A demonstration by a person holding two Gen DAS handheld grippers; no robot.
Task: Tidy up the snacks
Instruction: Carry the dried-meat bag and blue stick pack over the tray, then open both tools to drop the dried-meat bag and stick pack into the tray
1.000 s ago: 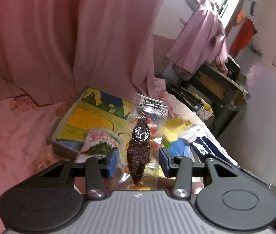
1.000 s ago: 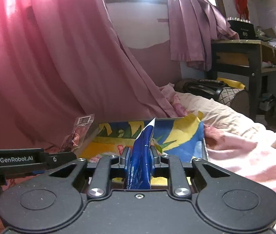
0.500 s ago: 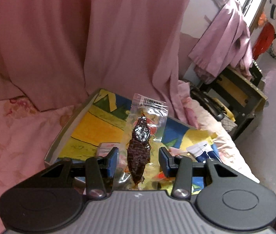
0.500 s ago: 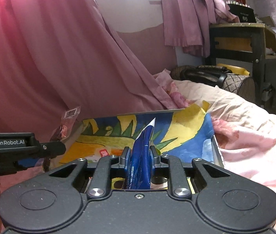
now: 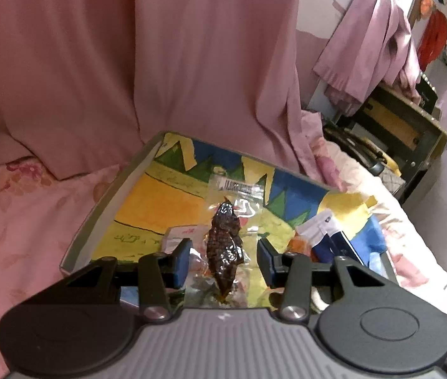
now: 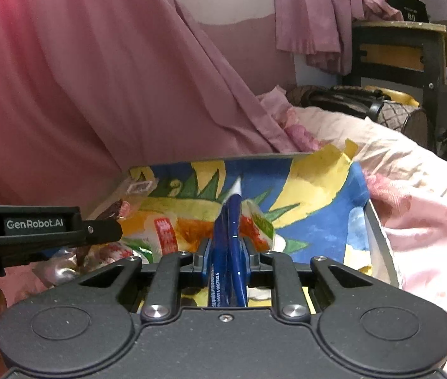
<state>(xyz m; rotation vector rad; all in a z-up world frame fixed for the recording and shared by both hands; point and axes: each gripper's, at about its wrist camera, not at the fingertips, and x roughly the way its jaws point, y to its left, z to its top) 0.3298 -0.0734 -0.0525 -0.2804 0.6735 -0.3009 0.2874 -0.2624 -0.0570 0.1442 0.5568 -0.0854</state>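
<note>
The left gripper (image 5: 223,257) is holding a clear packet of dark dried meat (image 5: 226,246) — its 2 blue pads are standing partly apart and the wrapper's edges are filling the gap between them, so the packet is sticking forward over the tray (image 5: 103,208). The tray is sitting on a pink floral bedspread (image 5: 18,221), lined with a sheet painted in yellow, blue and green. The right gripper (image 6: 226,254) is clamping tight on a blue snack packet (image 6: 228,240), which is standing on edge between the jaws and pointing out over the tray's bed. Below it, several more snack packs (image 6: 166,237) are lying in a loose heap — red, white and green wrappers touching one another. A pink curtain (image 6: 97,79) is hanging behind.
</note>
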